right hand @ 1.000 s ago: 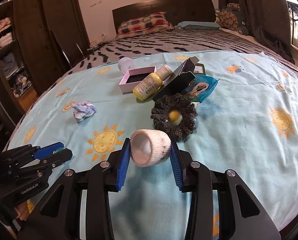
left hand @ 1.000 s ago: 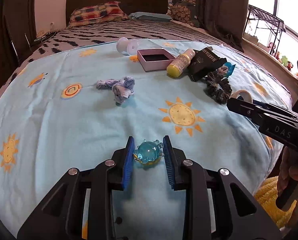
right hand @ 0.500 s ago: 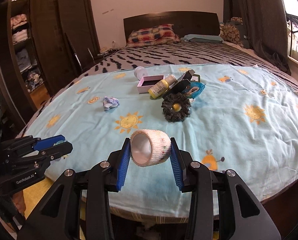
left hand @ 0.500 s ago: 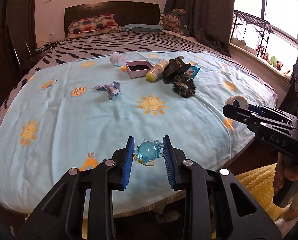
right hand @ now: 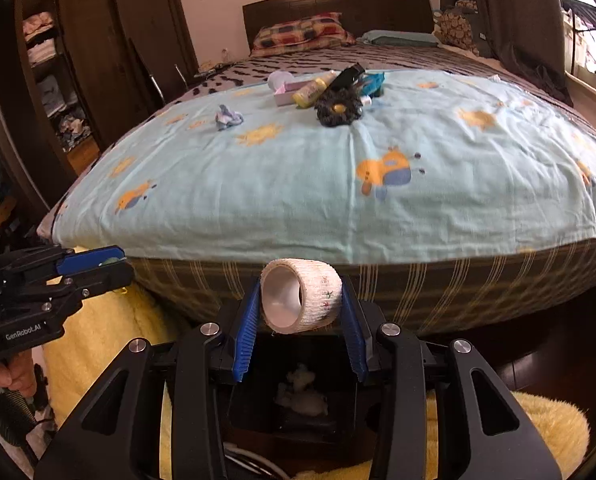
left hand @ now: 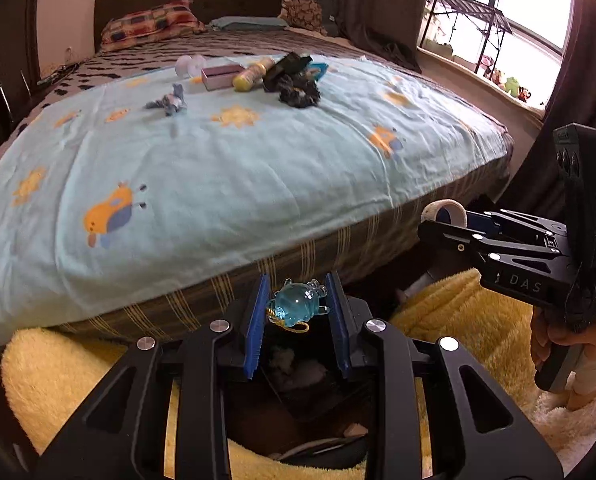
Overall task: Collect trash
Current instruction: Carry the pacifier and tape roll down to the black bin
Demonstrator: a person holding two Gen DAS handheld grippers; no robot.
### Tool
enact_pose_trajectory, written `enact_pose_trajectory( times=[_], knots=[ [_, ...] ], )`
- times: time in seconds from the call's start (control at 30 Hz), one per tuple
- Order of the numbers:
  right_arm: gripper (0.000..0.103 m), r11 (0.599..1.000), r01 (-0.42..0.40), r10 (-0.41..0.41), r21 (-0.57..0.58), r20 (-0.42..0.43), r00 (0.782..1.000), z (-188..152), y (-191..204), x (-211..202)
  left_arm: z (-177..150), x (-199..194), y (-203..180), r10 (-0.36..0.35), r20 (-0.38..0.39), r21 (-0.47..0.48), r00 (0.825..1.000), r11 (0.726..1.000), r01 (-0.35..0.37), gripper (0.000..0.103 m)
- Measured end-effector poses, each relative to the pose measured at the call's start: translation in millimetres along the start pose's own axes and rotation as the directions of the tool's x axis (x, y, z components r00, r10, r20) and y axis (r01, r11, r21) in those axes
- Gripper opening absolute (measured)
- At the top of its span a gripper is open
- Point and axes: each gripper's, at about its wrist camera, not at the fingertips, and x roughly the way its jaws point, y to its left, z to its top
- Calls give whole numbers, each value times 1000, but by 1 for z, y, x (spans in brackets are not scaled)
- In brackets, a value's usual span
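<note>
The left gripper [left hand: 298,306] is clamped on a small translucent blue plastic charm with a thin gold cord [left hand: 297,307], its blue ribbed pads pressing the charm from both sides. The right gripper [right hand: 301,300] is clamped on a white roll of fabric tape with tiny printed flowers [right hand: 300,301], the hollow core facing the camera and the roll pinched between the two blue pads. Both grippers hang off the foot of the bed, over a black open-topped bin [right hand: 294,408] that stands on a fluffy yellow rug [left hand: 478,320]; something pale and crumpled [right hand: 302,394] lies inside the bin. In the left wrist view the right gripper shows at the right edge with the tape roll at its tip, held by a hand [left hand: 570,356]. On the light blue bedsheet printed with suns and birds [left hand: 226,168], well away from the grippers, lie a crumpled blue-and-white cloth scrap [left hand: 169,102], a pink shallow box [left hand: 221,76], a yellow bottle on its side [left hand: 252,74], a black carton [left hand: 288,66], a dark ruffled scrunchie [left hand: 299,92] and a teal packet [left hand: 318,69], clustered closely together near the far middle.
</note>
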Motion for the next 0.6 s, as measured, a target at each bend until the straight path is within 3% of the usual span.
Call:
enact_pose_trajectory(
  times=[0.27, 0.6],
  knots=[
    [39, 999, -10, 14, 35, -115, 993, -29, -5, 30, -35, 58, 2, -62, -147, -43, 987, 998, 56, 27],
    [39, 992, -13, 45, 123, -262, 964, -64, -21, 82, -60, 121, 2, -97, -269, -60, 958, 995, 84, 27]
  ],
)
